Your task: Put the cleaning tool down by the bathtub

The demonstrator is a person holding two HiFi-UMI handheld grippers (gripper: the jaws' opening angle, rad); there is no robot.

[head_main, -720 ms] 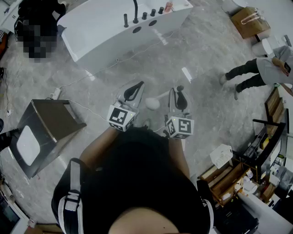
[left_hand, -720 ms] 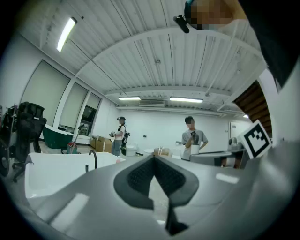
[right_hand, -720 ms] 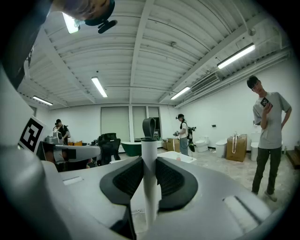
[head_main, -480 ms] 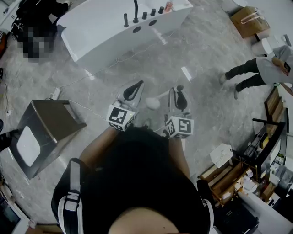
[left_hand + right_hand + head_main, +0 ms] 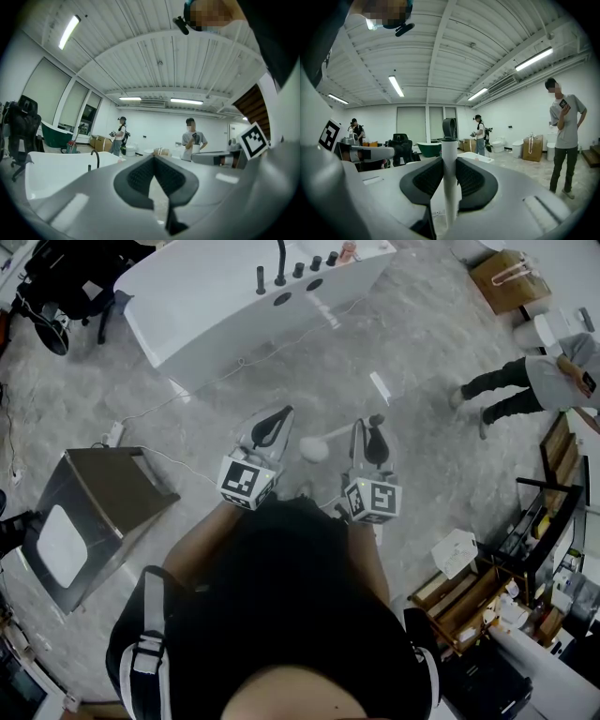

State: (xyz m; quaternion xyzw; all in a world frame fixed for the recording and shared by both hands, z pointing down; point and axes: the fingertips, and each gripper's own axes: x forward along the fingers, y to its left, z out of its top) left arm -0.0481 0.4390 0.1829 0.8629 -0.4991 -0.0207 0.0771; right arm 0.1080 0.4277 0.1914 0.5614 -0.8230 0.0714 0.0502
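Observation:
The cleaning tool has a white handle [image 5: 450,173] with a grey loop at its end [image 5: 449,128]. My right gripper [image 5: 450,180] is shut on that handle, which crosses its pads upright. In the head view the tool's white rounded head [image 5: 312,450] hangs between the two grippers, above the grey floor, beside the right gripper [image 5: 368,439]. The left gripper [image 5: 272,427] is level with it to the left, its pads [image 5: 140,174] together with nothing in them. The white bathtub [image 5: 234,296] with dark taps stands farther ahead; its rim [image 5: 61,164] also appears in the left gripper view.
A metal box [image 5: 103,493] stands on the floor at the left, with a power strip and cable [image 5: 114,432] beside it. A person [image 5: 534,385] stands at the right near a cardboard box [image 5: 506,282]. Cluttered shelves [image 5: 487,601] fill the lower right. A black chair [image 5: 66,287] is by the tub's left end.
Both grippers and the tool stay where they were; only the head view has drifted slightly.

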